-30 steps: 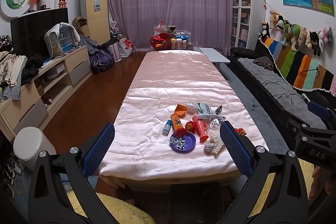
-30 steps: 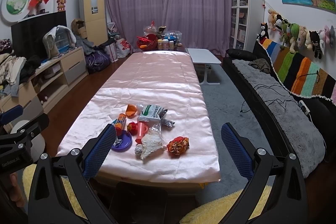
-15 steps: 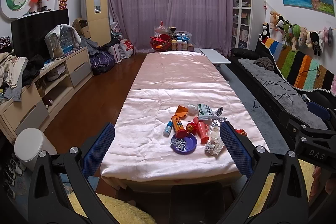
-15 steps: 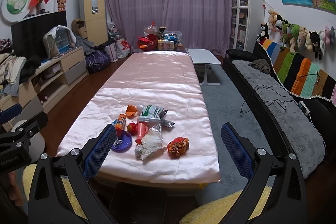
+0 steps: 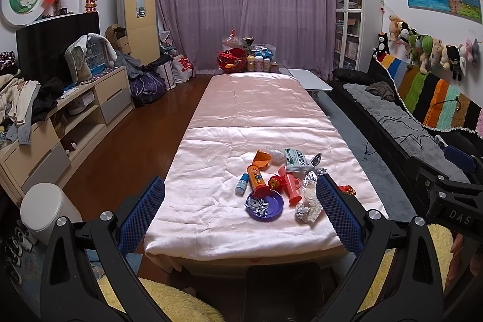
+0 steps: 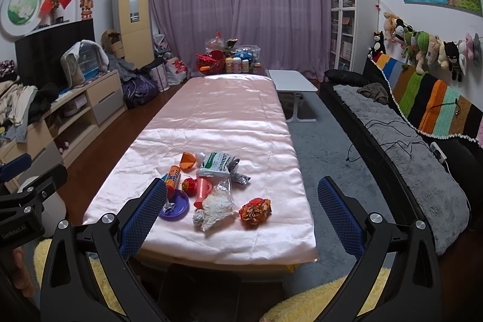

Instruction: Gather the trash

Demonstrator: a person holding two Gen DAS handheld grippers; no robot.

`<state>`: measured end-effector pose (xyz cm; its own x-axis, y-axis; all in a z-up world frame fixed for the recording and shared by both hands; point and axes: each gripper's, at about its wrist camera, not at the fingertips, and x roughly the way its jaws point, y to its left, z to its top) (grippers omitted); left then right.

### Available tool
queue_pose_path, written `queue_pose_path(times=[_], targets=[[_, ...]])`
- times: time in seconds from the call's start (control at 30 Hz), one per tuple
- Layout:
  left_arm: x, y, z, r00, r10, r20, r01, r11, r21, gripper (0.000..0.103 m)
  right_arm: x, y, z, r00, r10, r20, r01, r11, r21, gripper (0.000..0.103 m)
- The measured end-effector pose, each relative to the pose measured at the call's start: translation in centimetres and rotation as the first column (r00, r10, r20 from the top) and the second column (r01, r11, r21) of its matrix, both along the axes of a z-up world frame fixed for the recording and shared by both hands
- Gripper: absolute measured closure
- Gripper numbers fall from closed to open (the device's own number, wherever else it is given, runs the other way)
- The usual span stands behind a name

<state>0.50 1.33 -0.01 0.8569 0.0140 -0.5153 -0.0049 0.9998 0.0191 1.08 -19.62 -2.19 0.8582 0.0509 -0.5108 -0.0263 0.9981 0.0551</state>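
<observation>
A pile of trash lies near the front of the long table with the pink cloth [image 5: 250,116] [image 6: 217,122]. It holds a purple dish of scraps [image 5: 265,205] [image 6: 175,205], an orange tube [image 5: 256,178], a pink cup [image 5: 291,186] [image 6: 203,189], a crumpled foil wrapper [image 5: 308,201] [image 6: 215,205], a green-white packet [image 5: 295,159] [image 6: 217,162] and a red-orange snack bag [image 6: 255,210]. My left gripper [image 5: 240,212] is open and empty, well short of the pile. My right gripper [image 6: 241,212] is open and empty, also short of it.
A white lidded bin [image 5: 45,210] stands on the wood floor left of the table. A low cabinet with clothes [image 5: 60,116] lines the left wall. A dark sofa with a grey throw [image 6: 401,147] runs along the right. A white side table [image 6: 291,82] stands beyond.
Both views have shifted very slightly; the pile sits a little lower and nearer in the left view. Both grippers stay open and empty.
</observation>
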Motion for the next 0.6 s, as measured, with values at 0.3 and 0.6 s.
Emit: queue_pose_path(times=[0.3,0.6], targets=[[2.1,0.4,-1.7,0.999,0.011,-0.030,-0.011,1.000,0.013,0.008,1.8,-1.8,-1.0,1.000,-0.021,0.012,0.021,1.000,0.014,0.003],[5.8,1.2,-5.1,0.993,0.020,-0.119,-0.018,1.000,0.012,0.008,5.1,-2.0,-4.7,0.998,0.017,-0.062,-0.016,1.000,0.023,0.003]])
